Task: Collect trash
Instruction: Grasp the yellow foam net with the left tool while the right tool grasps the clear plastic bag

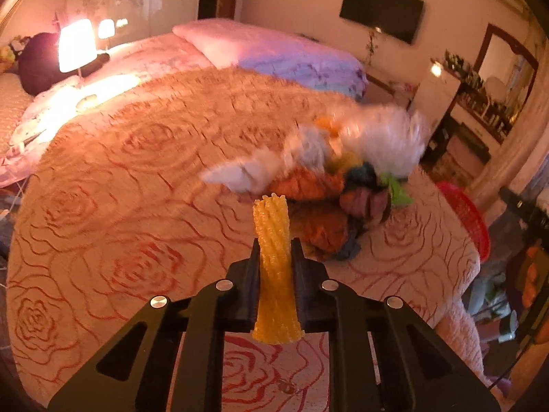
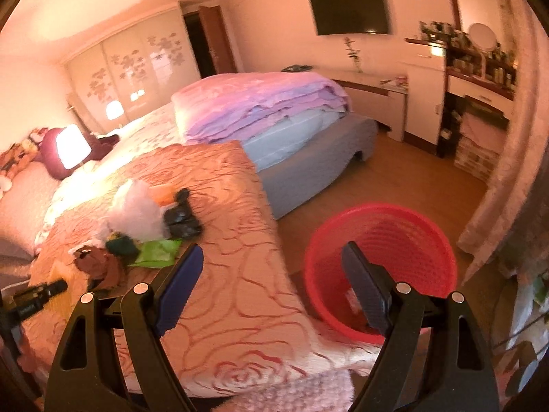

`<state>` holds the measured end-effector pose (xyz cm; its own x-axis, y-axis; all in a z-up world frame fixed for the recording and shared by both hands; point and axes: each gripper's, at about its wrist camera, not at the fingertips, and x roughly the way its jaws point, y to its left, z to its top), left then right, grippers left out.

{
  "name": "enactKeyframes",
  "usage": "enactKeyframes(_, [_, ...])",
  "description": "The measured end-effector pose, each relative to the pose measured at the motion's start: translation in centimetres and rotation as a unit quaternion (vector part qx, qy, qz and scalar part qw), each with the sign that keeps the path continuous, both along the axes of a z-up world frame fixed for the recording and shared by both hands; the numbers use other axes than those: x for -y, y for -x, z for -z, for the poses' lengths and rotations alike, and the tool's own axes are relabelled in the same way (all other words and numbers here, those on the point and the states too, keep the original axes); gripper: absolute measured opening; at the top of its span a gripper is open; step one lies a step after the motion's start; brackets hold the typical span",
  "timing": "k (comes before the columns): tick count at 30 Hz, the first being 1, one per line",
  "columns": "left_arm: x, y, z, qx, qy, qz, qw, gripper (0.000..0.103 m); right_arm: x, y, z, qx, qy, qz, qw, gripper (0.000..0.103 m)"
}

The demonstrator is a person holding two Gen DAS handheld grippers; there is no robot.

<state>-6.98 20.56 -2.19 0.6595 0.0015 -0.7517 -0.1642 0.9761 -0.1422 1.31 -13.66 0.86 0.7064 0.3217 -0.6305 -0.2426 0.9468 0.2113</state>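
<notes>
So this is a bedroom, all lit warm orange by a lamp (image 2: 70, 146) glowing at the far side of the bed. The bed's near part is covered with a peach bedspread (image 1: 137, 178) with a red rose pattern, and a pile of folded pink and lilac quilts (image 2: 260, 103) sits at the far corner. There's a dark TV (image 2: 350, 8) on the wall, and a dresser with a mirror and loads of small bottles off to the right.

The trash heap (image 2: 147, 230) lies on the bedspread: white fluffy stuff, crumpled brown and orange paper, a green wrapper, something black (pretty blurry in the left wrist view, so hard to name more). A red mesh basket (image 2: 411, 237) stands on the wooden floor just beside the bed's corner.

The left gripper (image 1: 276, 250) has its fingers pinching a yellow foam net sleeve (image 1: 276, 274), held upright above the bedspread, just short of the heap; it pokes out above and below the fingers. The right gripper (image 2: 271, 288) has its fingers spread wide with nothing between them, hanging over the bed edge and the basket's rim.
</notes>
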Motion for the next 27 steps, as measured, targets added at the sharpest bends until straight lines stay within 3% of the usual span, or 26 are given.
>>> enactKeyframes(4, [-0.6,0.4,-2.1,0.039,-0.005,-0.010,0.9992,0.015,-3.1,-0.7,-0.4,0.002,-0.008,-0.046,0.999,0.080])
enactKeyframes(9, [-0.7,-0.7,-3.6,0.060,-0.009,-0.011,0.9981,0.015,-7.7,-2.0,-0.9,0.009,-0.003,-0.095,0.995,0.080])
enactKeyframes(12, [-0.4,-1.4,-4.2,0.070,-0.009,-0.005,0.9975,0.016,-9.9,-3.0,-1.3,0.008,-0.005,-0.118,0.993,0.087])
enactKeyframes(19, [-0.4,-2.0,-4.0,0.071,-0.008,-0.005,0.9974,0.016,-14.7,-5.3,-1.1,0.002,0.002,-0.161,0.987,0.090])
enactKeyframes(25, [-1.2,-1.9,-3.4,0.065,-0.002,-0.015,0.9978,0.015,-17.4,-6.6,0.5,-0.028,0.016,-0.184,0.982,0.090])
enactKeyframes(27, [-1.5,-1.8,-3.3,0.065,-0.001,-0.018,0.9977,0.016,-17.9,-6.7,0.9,-0.027,0.031,-0.181,0.983,0.082])
